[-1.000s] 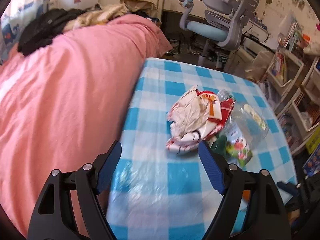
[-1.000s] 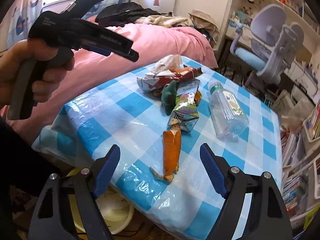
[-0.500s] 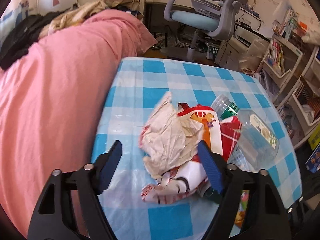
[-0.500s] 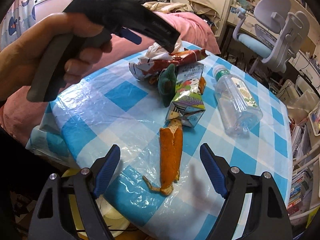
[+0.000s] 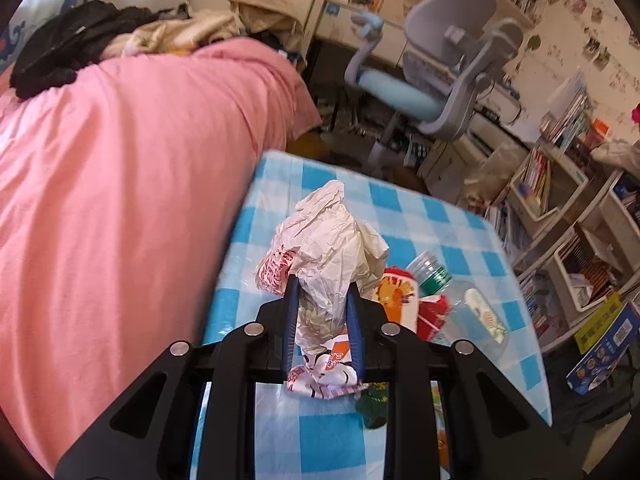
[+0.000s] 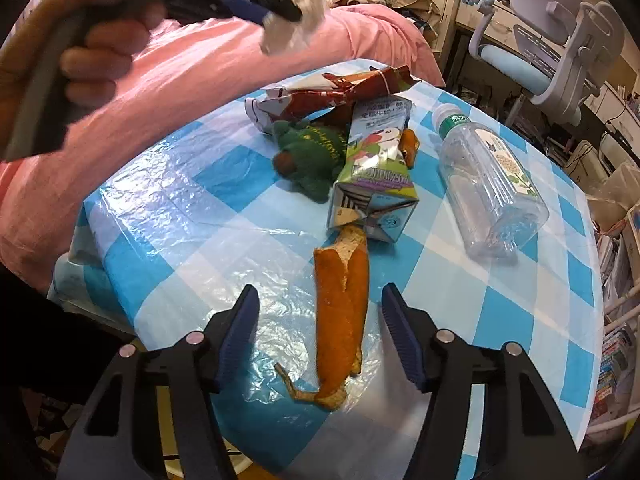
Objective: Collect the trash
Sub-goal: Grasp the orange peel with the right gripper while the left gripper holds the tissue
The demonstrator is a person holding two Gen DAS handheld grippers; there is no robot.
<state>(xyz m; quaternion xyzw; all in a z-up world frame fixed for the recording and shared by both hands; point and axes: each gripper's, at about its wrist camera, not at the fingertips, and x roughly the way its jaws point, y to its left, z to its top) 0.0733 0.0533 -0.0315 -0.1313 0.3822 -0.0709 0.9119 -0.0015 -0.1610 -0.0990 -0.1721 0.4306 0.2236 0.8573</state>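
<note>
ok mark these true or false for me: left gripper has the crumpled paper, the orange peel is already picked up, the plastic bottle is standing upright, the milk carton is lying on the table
1. The left gripper has the crumpled paper between its pads. True: its jaws are closing and the paper is pinched there, raised above the table.
2. The orange peel is already picked up. False: it lies flat on the checked tablecloth, between the pads of the right gripper, whose jaws are closing but not touching it.
3. The plastic bottle is standing upright. False: it lies on its side.
4. The milk carton is lying on the table. True, beside a green soft toy.
</note>
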